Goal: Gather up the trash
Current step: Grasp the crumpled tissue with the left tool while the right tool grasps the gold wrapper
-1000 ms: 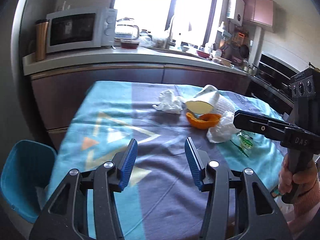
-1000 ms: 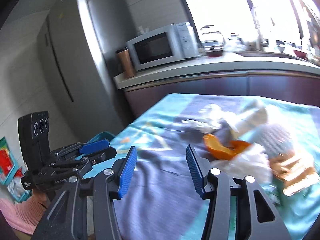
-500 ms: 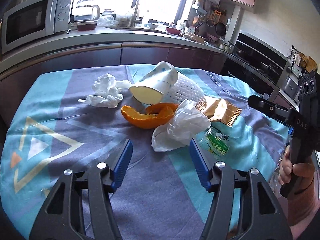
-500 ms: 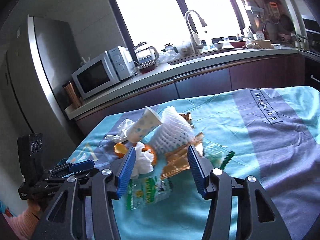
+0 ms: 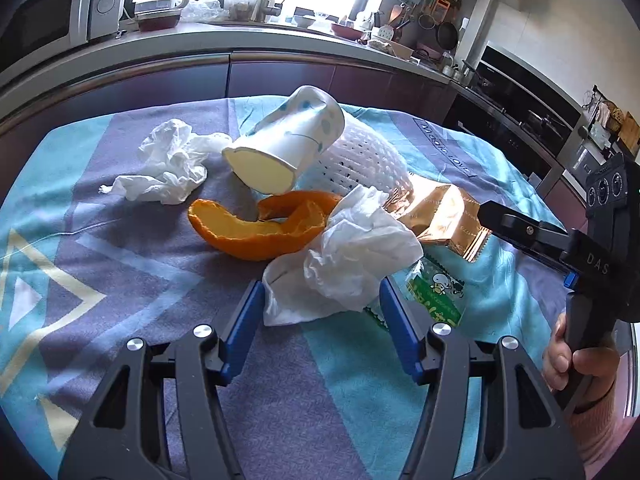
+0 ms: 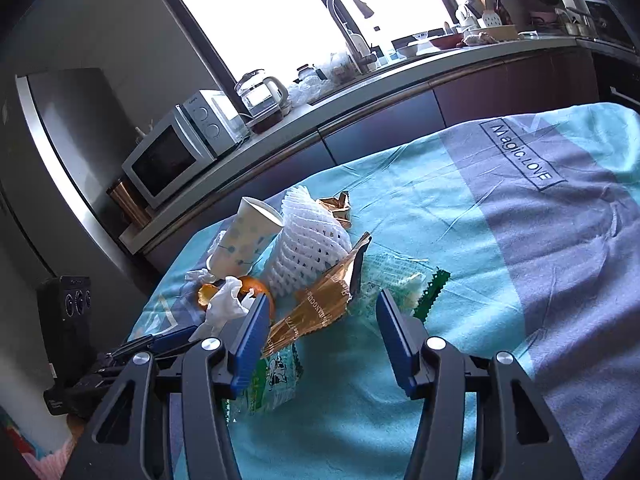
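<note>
White tissue point(image 5: 352, 256) (crumpled) between left fingers point(image 5: 244, 320)

Bright window point(image 6: 304, 12) above kitchen counter point(image 5: 240, 36)

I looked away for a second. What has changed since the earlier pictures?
Both tongs came closer to the trash: the left tongs now flank the crumpled tissue, the right tongs the gold wrapper. Nothing is gripped. The cup and orange peel lie unmoved.
</note>
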Demonstrator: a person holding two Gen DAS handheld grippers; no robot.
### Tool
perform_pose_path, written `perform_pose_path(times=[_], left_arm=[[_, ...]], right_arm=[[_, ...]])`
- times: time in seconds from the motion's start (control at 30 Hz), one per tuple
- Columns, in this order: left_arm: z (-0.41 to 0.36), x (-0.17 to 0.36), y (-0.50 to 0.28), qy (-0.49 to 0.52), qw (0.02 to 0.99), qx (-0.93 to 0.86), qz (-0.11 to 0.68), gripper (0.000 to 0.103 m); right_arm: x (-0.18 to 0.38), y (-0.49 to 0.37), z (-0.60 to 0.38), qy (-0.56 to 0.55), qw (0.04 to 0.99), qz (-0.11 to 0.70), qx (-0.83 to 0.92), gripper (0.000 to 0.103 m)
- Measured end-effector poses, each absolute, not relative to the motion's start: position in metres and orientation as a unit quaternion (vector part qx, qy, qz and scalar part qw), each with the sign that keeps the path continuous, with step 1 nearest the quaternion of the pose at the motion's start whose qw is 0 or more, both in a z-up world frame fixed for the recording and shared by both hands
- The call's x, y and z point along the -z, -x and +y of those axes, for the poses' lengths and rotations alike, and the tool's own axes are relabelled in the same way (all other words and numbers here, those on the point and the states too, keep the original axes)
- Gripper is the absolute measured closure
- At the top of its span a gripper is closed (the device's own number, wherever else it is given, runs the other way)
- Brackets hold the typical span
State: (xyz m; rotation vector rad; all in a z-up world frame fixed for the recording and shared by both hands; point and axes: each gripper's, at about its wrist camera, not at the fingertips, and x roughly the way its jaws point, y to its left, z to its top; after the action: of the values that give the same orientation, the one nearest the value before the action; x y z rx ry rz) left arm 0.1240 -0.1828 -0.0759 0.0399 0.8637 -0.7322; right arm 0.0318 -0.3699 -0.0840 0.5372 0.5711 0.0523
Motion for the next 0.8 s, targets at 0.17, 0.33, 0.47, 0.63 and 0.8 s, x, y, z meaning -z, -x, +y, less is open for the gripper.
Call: perform_pose_path(times=[0.17,0.33,0.47,0.63,0.8], left_arm=[[-0.192,0.081,-0.129,-0.022,0.841,0.340,0.420,0.052],[-0.195,0.082,-0.132,-0.020,0.838,0.342,0.425,0.073],[-0.194,0.083,-0.131,-0.010,0.835,0.347,0.427,0.086],[-0.190,0.076,-0.124,-0.004,0.840,0.351,0.414,0.095],[-0.179,0.063,-0.113,0.004,0.846,0.360,0.393,0.096]], right_arm=[[0.088,-0.034,-0.374,-0.285,0.915,0.283,-0.035,0.058],[0.094,-0.031,-0.383,-0.316,0.904,0.284,-0.042,0.076],[0.095,-0.026,-0.387,-0.330,0.901,0.278,-0.044,0.090],[0.090,-0.017,-0.387,-0.330,0.905,0.265,-0.041,0.093],[0.081,-0.004,-0.390,-0.326,0.911,0.248,-0.037,0.094]])
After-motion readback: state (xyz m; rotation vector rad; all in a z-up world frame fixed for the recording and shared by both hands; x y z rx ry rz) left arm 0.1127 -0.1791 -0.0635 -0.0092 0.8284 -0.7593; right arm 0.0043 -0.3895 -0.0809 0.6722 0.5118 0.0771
